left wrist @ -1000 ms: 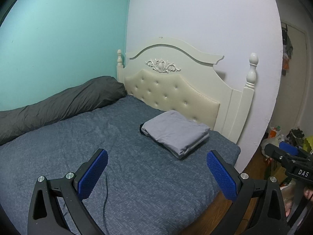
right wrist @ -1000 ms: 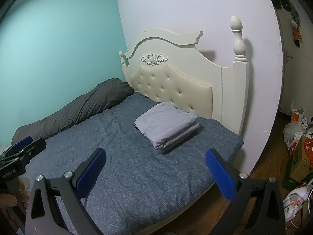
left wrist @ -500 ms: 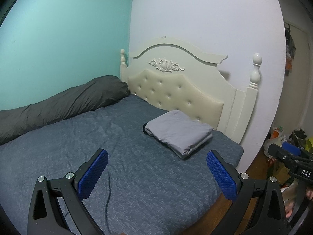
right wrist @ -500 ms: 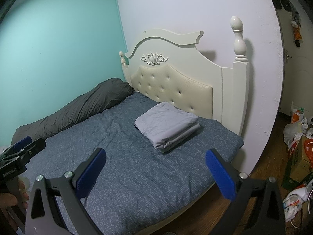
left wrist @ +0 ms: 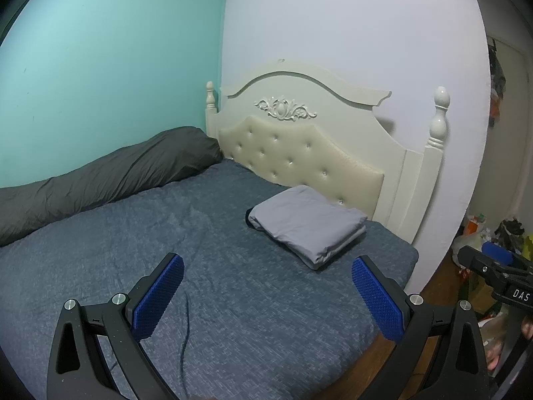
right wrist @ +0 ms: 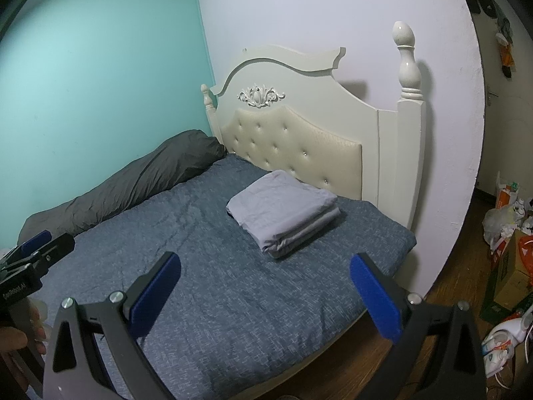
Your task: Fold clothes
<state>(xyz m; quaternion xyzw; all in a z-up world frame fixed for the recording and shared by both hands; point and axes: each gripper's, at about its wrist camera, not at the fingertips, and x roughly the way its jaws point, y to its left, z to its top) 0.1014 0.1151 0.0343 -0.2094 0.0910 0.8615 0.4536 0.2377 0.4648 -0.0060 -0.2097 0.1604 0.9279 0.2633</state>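
Since a second ago the left view has drifted a little: the headboard (left wrist: pixel 299 153) and the folded cloth (left wrist: pixel 308 223) sit slightly further right and lower in it, while the right view has hardly changed. Both claws hang above the near edge of the bed (left wrist: pixel 233 300), well apart from the cloth. The left gripper (left wrist: pixel 266 296) is spread wide and grasps nothing; the right gripper (right wrist: pixel 265 296) is likewise released and empty.

That grey cloth lies on the far right part of the bed, near the headboard, already squared into a neat stack of several layers. A dark grey duvet (left wrist: pixel 100 180) is rolled along the left wall. No loose garment shows in either view, so the folding looks finished, or the next piece lies out of sight.

If another fold is wanted, bring both claws down at the stack's near corners, pinch all layers together, and lift evenly so that the layers do not slide apart. A thin dark cord (left wrist: pixel 186 333) lies on the cover nearby; keep clear of it.
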